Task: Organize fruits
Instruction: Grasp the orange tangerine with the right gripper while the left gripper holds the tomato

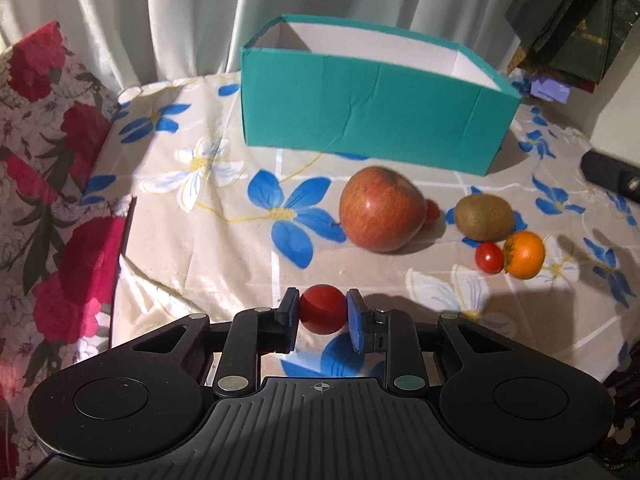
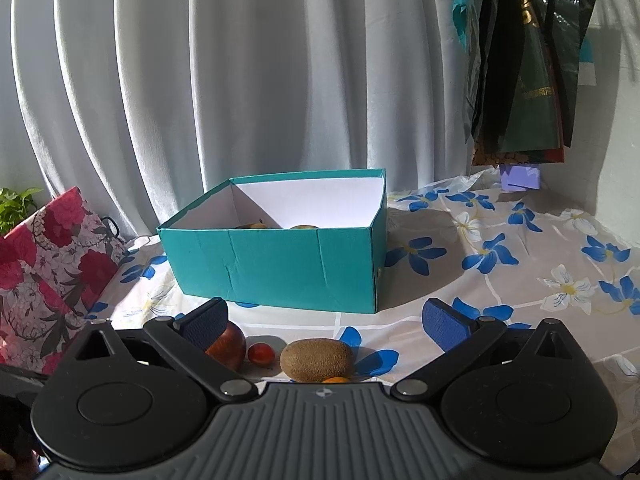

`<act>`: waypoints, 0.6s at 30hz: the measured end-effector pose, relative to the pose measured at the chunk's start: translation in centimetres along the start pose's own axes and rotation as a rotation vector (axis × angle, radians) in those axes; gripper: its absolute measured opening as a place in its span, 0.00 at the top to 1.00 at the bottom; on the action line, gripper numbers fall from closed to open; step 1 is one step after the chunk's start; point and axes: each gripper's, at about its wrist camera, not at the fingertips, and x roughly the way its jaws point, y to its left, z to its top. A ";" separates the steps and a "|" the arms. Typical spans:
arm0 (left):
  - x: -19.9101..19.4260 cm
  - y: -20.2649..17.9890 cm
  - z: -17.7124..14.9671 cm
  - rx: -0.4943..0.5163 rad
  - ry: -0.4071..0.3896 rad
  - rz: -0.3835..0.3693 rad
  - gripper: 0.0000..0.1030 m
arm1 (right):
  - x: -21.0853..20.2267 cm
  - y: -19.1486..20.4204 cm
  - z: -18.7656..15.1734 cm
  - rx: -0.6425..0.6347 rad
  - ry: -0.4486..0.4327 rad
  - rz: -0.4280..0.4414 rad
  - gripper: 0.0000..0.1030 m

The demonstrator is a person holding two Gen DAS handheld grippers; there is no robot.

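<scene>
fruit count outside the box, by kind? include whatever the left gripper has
Apple: 1
Kiwi: 1
Orange fruit: 1
Small red tomatoes: 3, one held in the left gripper, one by the kiwi, one behind the apple
Total: 6
Fruit inside the teal box is mostly hidden, not counted.

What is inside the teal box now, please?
In the right wrist view, two rounded tops of fruit show over the front wall of the box. What they are, and the rest of the floor, is hidden.
</scene>
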 end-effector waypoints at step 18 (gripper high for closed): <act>-1.8 -1.5 2.3 0.034 -0.032 -0.038 0.72 | 5.3 0.8 -4.4 -0.110 0.169 -0.051 0.27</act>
